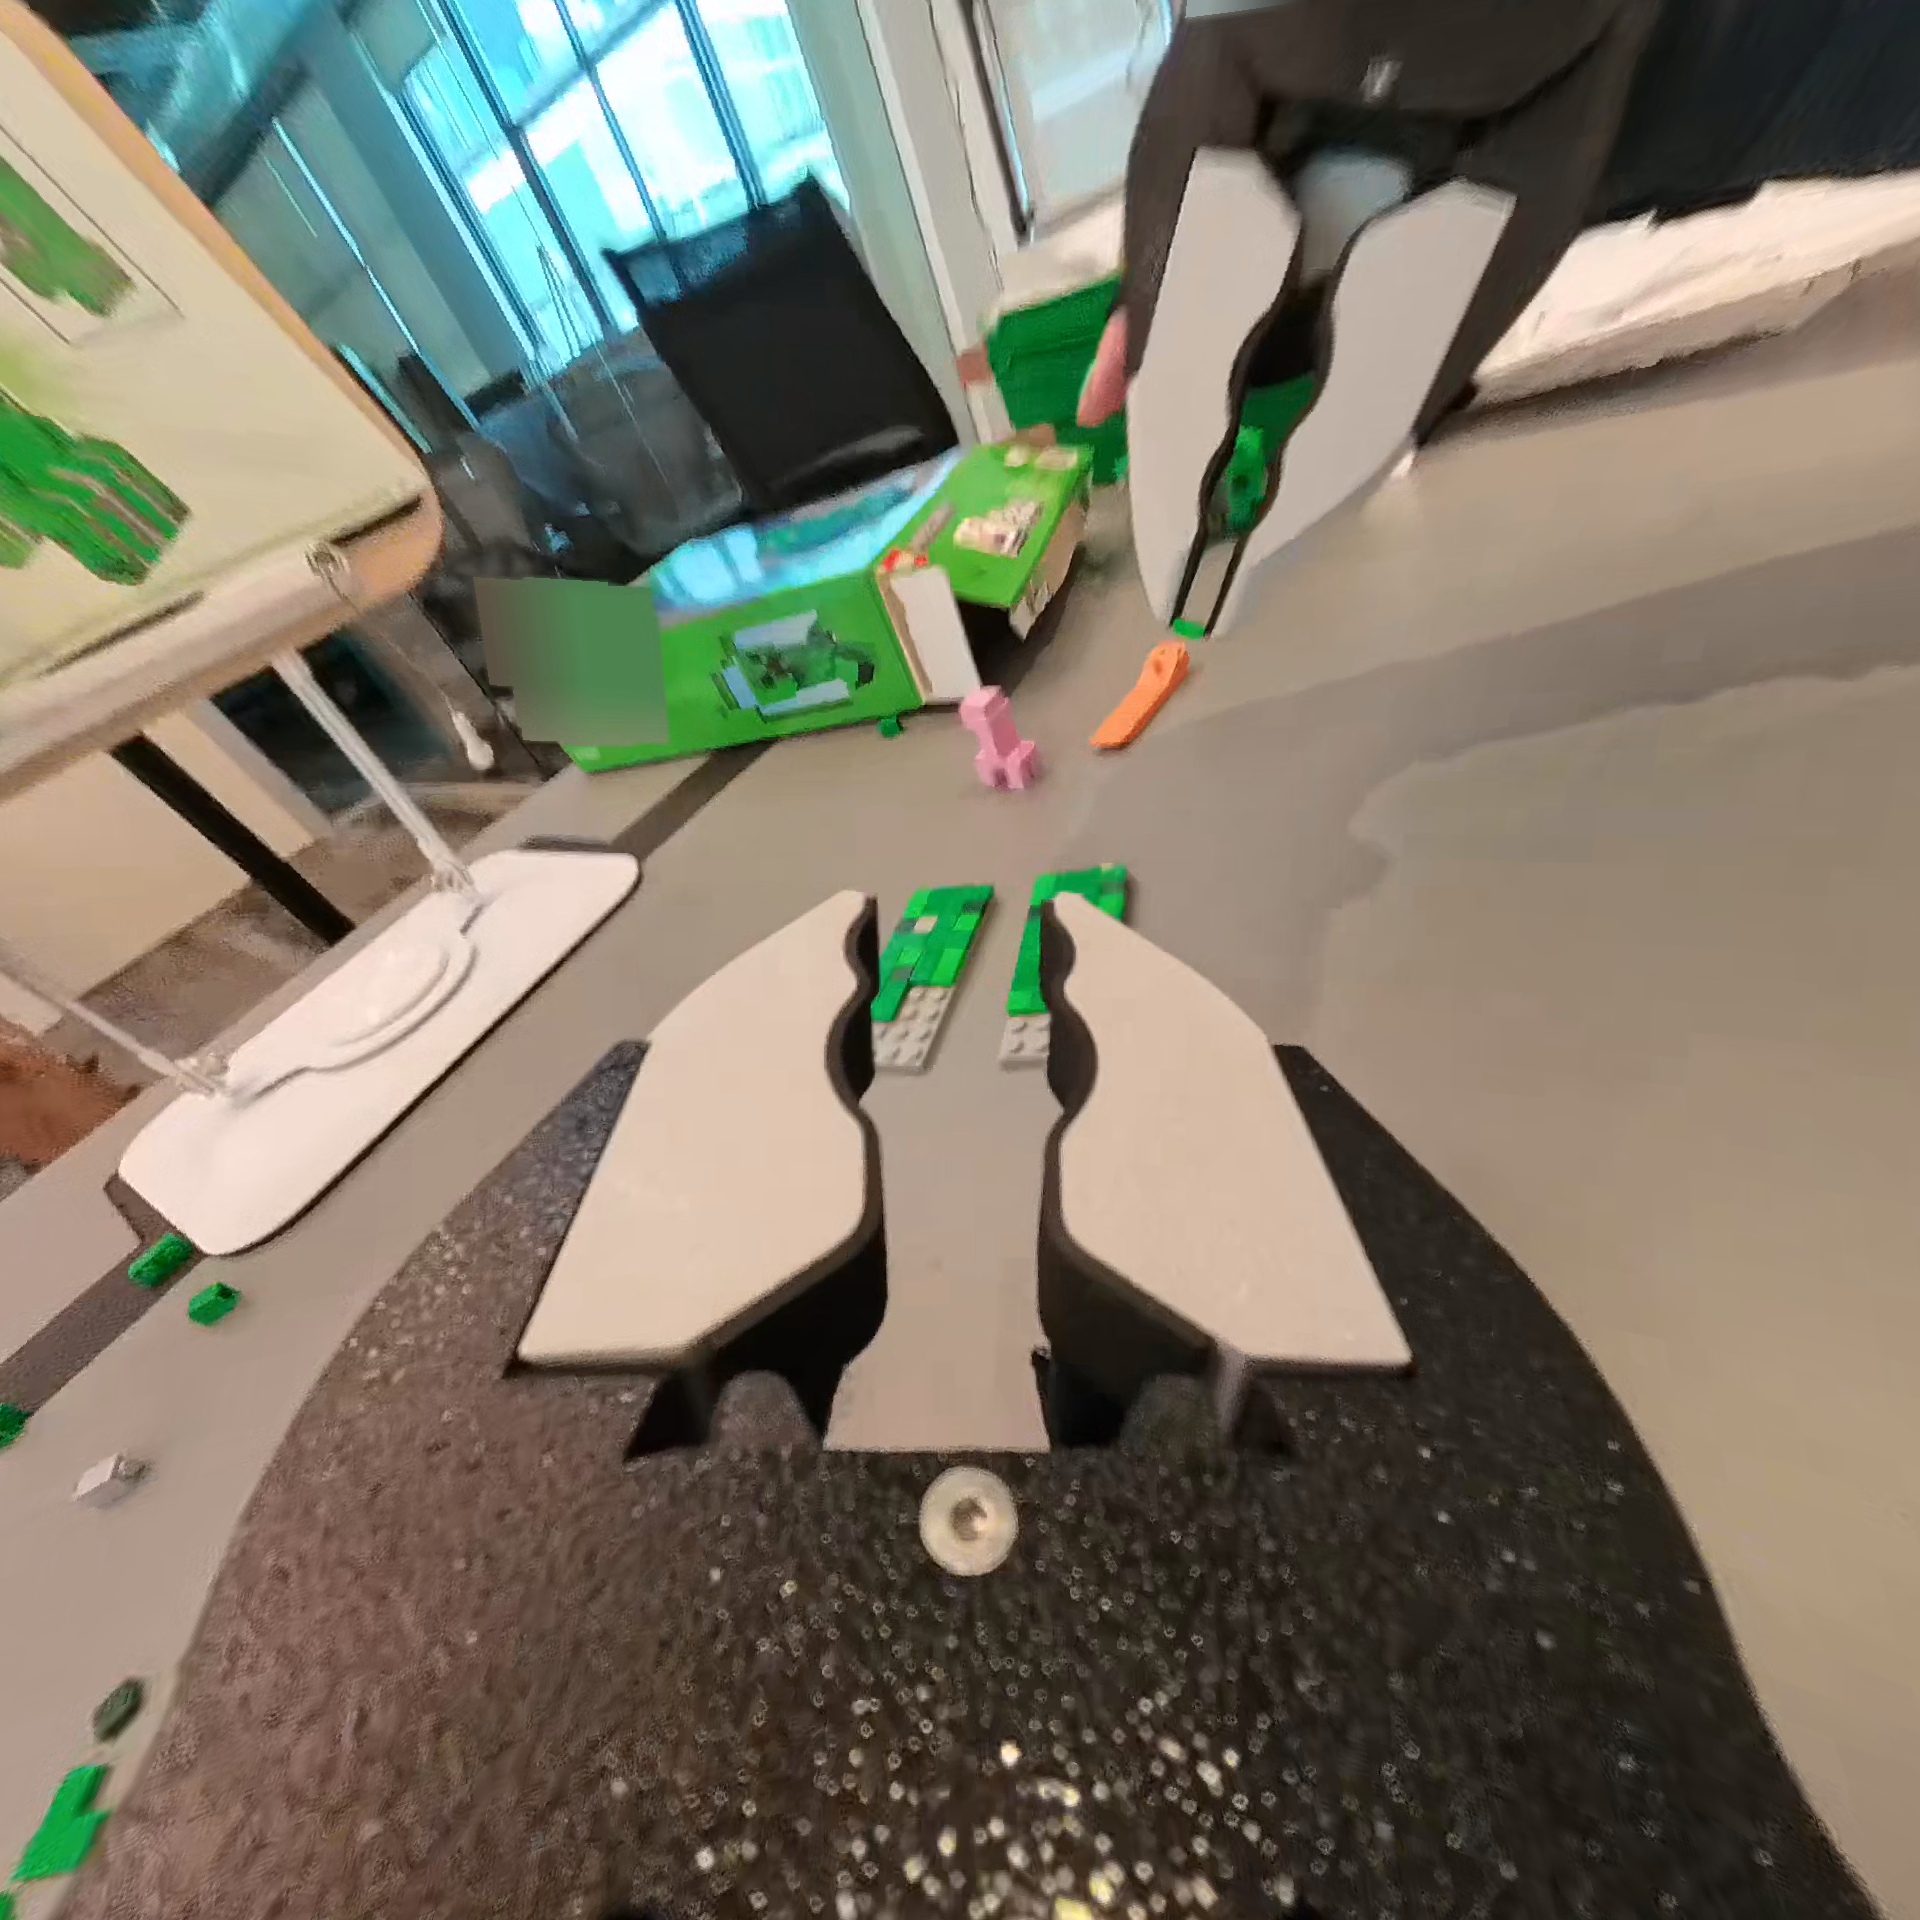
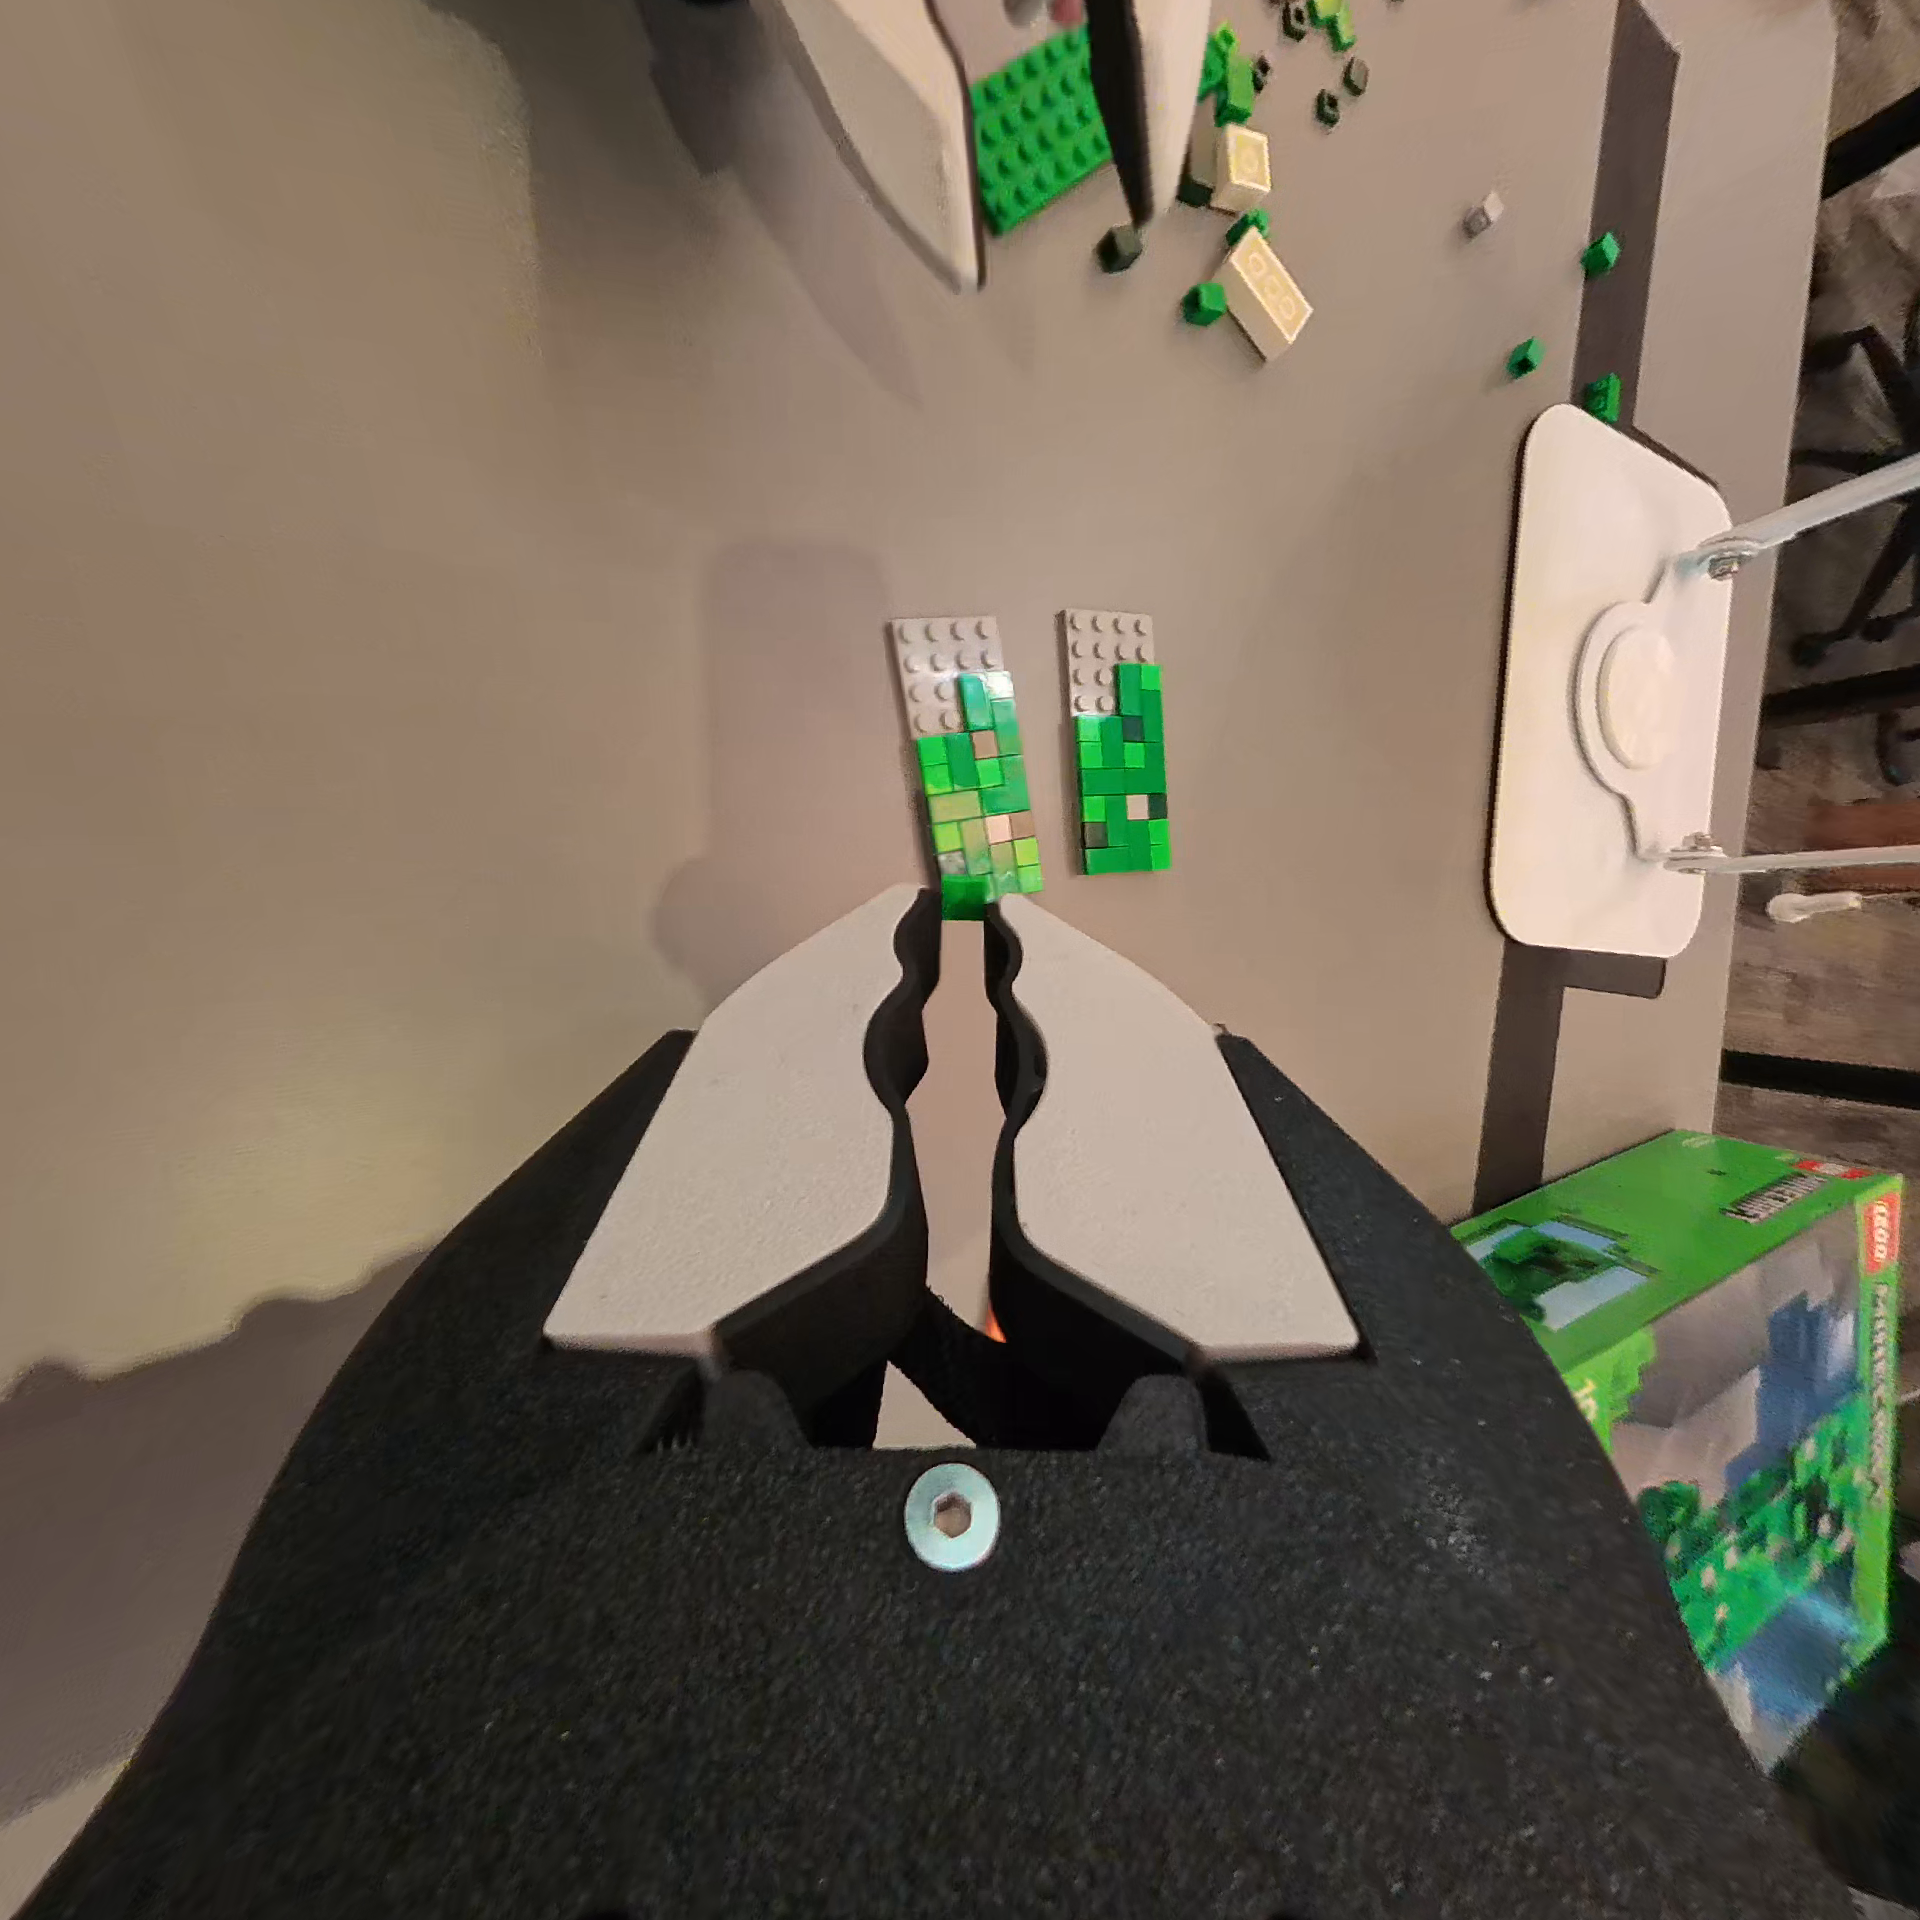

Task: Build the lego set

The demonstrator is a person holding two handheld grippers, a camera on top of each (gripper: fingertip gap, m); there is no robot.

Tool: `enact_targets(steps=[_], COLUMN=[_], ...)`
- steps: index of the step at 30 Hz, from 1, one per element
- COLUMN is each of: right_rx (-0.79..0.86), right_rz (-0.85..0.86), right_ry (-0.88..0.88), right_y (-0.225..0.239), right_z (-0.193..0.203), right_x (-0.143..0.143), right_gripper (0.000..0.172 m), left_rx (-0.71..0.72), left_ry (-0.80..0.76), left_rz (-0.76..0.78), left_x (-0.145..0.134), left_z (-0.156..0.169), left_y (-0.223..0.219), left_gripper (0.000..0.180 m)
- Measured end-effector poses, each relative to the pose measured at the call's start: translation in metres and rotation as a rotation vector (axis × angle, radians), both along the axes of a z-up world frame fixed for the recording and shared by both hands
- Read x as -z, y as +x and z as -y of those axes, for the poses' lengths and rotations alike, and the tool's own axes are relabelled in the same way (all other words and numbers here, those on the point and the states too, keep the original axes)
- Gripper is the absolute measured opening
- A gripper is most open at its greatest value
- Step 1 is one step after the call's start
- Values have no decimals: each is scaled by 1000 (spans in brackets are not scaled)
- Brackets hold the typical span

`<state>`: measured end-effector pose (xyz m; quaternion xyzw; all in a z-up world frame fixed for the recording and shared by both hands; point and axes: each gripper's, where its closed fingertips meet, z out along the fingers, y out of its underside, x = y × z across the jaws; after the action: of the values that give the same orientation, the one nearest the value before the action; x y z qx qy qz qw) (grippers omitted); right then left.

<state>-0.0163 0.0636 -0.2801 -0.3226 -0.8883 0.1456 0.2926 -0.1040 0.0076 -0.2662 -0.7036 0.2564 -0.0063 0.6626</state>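
The right gripper [image 2: 964, 906] pinches a small green brick [image 2: 964, 900] at its fingertips, above the near end of one of two grey plates half covered in green tiles [image 2: 966, 769] on the grey table [image 2: 416, 623]. The left gripper [image 1: 961, 925] hangs open and empty just short of the second tiled plate [image 1: 930, 961]. A pink figure [image 1: 1000, 738], an orange tool [image 1: 1141, 696] and a green box [image 1: 769, 665] lie beyond.
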Motion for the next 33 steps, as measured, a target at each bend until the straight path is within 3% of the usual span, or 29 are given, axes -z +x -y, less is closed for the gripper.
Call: enact_targets(steps=[5,8,14,18,24,29,30,33], right_rx=[-19,-34,-70,-98,-141,-136,-129,-119], right_rz=[-45,-46,12,51,70,67,66,73], right_ry=[-21,-20,-113,-141,-150,-164,-164,-167], right_y=[-10,-19,-40,-56,-61,-66,-68,-71], right_z=[-7,-12,-22,-25,-24,-25,-25,-22], right_x=[-5,-1,13,20,23,27,28,34], right_gripper=[7,7,7,7,7,7,7,7], left_rx=[38,56,101,210,255,253,255,233], left_ry=[-371,-498,-567,-645,-801,-853,-846,-799], left_rz=[4,16,-190,-189,-196,-216,-222,-187], left_x=[46,65,86,88,93,93,93,92], left_z=[-25,-36,-59,-64,-67,-70,-70,-70], left_y=[-15,-19,-28,-22,-23,-25,-25,-25], left_gripper=[36,42,44,49,57,48,32,32])
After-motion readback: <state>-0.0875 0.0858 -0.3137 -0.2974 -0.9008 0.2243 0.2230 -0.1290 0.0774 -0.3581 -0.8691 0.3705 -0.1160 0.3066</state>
